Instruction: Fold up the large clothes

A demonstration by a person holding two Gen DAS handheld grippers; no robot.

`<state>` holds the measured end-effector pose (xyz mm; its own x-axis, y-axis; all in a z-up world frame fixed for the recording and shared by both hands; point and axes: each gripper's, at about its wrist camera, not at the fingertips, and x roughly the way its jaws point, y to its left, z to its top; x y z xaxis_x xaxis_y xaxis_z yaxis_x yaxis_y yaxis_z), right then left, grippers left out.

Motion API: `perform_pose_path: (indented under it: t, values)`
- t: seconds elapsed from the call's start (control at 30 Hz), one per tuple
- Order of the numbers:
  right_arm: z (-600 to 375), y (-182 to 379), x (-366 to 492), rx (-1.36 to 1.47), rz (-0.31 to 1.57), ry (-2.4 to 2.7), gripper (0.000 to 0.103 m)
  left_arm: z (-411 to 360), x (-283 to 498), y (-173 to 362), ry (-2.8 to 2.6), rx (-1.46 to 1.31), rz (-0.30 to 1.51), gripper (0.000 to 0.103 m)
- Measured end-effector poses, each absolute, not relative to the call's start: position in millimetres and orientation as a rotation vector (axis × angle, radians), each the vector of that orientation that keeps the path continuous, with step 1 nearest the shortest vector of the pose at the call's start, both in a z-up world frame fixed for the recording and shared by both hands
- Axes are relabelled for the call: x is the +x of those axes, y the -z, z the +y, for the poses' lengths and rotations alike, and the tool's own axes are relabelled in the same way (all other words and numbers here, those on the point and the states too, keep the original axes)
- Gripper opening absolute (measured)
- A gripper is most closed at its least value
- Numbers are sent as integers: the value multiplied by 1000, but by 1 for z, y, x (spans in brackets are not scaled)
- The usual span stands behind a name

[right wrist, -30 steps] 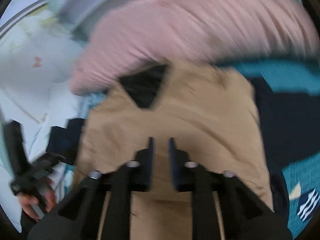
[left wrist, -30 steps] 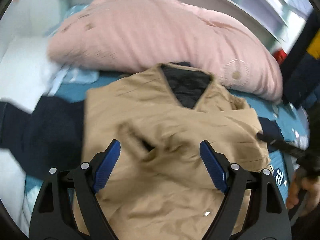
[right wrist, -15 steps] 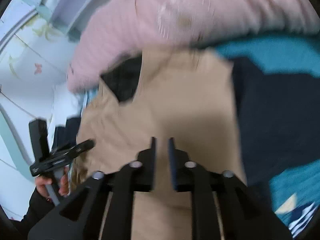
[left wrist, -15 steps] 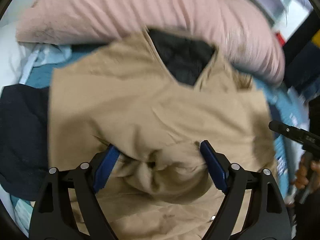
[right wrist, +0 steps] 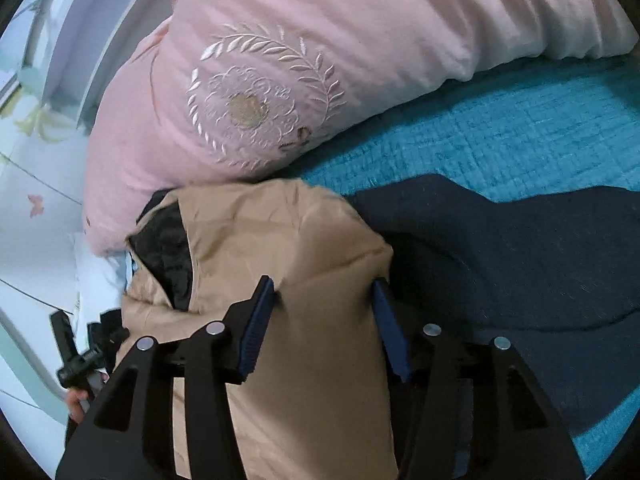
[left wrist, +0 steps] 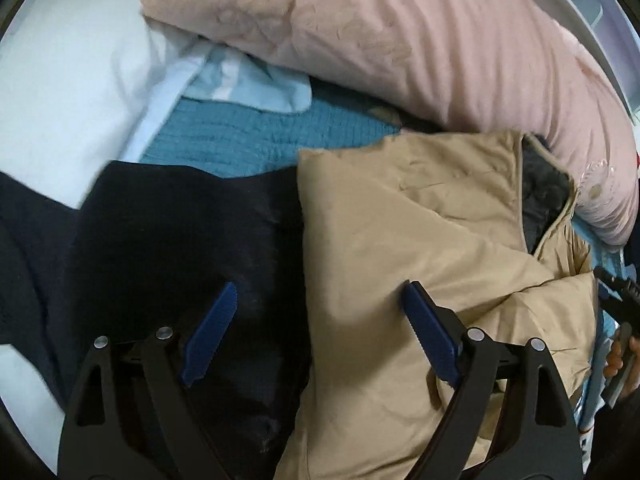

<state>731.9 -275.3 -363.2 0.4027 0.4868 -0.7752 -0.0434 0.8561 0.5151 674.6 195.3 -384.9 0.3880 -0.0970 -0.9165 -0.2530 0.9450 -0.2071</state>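
A tan jacket (left wrist: 420, 248) with a black lining lies folded on the bed, its collar toward the pink pillow; it also shows in the right wrist view (right wrist: 280, 264). My left gripper (left wrist: 320, 312) is open over the jacket's left edge, one finger above the dark navy garment (left wrist: 168, 240), the other above the tan cloth. My right gripper (right wrist: 324, 304) is open, its fingers astride the jacket's right side, holding nothing. The navy garment (right wrist: 500, 264) lies under and beside the jacket.
A large pink pillow (left wrist: 400, 40) lies just behind the jacket and shows in the right wrist view (right wrist: 300, 80). A white pillow (left wrist: 68, 80) is at the far left. The bed has a teal cover (right wrist: 520, 132). The other gripper shows at each view's edge.
The right gripper opened from shut. The left gripper moved left, from the jacket's middle to its left edge. The jacket now looks narrower, its sides folded in.
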Motion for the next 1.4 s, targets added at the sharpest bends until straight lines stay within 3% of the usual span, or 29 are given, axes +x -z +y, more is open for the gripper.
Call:
perform_pose_path:
  t: [0.1, 0.4, 0.5, 0.53, 0.63, 1.4]
  values:
    - [-276, 369, 742, 489, 1134, -361, 55, 196, 685, 392, -91, -327, 1192, 86]
    - [-274, 384, 761, 507, 1149, -358, 54, 202, 725, 401, -63, -380, 1207, 85]
    - [-270, 380, 758, 447, 1132, -371, 24, 196, 733, 398, -22, -363, 1203, 47]
    - [-264, 379, 757, 424, 1124, -370, 19, 194, 733, 395, -31, -338, 1196, 36]
    - [-258, 368, 750, 375, 1083, -369, 15, 184, 726, 383, 10, -304, 1163, 19]
    - [-248, 302, 689, 248, 909, -384, 13, 172, 649, 299, 67, -229, 971, 16]
